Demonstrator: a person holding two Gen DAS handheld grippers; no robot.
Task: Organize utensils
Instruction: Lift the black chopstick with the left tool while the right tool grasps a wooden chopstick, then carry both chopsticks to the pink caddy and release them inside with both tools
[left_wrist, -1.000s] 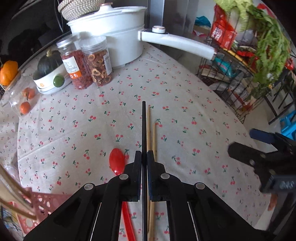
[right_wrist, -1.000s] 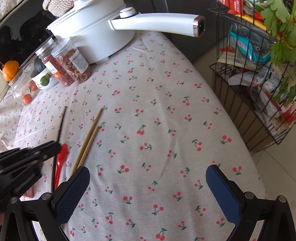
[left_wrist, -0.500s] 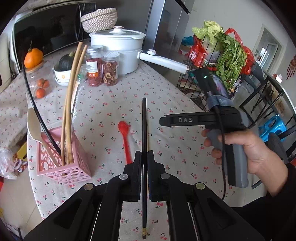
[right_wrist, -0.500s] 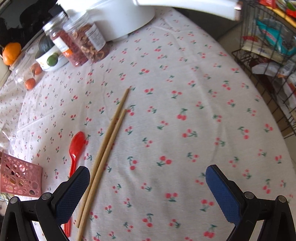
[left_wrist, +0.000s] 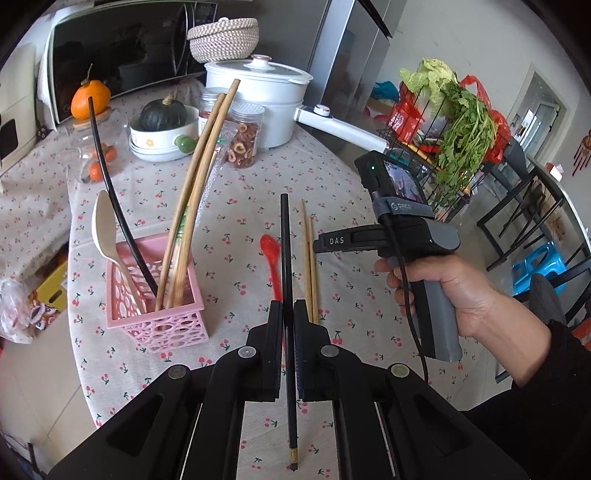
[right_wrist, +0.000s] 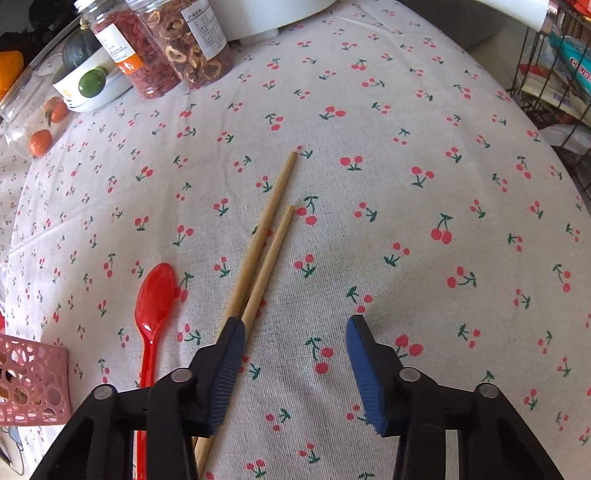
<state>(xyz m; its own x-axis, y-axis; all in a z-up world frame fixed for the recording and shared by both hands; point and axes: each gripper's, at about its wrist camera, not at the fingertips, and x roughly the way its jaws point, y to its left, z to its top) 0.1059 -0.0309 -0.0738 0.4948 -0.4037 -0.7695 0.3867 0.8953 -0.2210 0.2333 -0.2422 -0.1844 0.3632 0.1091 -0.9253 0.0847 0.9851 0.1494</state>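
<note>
My left gripper is shut on a black chopstick and holds it well above the table, pointing forward. A pink utensil basket stands at the left with two wooden chopsticks, a black chopstick and a white spoon in it. Two wooden chopsticks and a red spoon lie on the cherry tablecloth. My right gripper is open low over the cloth, its left finger over the near part of the chopsticks. It also shows in the left wrist view.
Two jars, a white pot with a long handle, a bowl with a squash and an orange stand at the back. A wire rack with greens is at the right beyond the table edge.
My left gripper has risen and pulled back with the black chopstick, so the basket came into view. My right gripper has moved down and left to the wooden chopsticks and narrowed.
</note>
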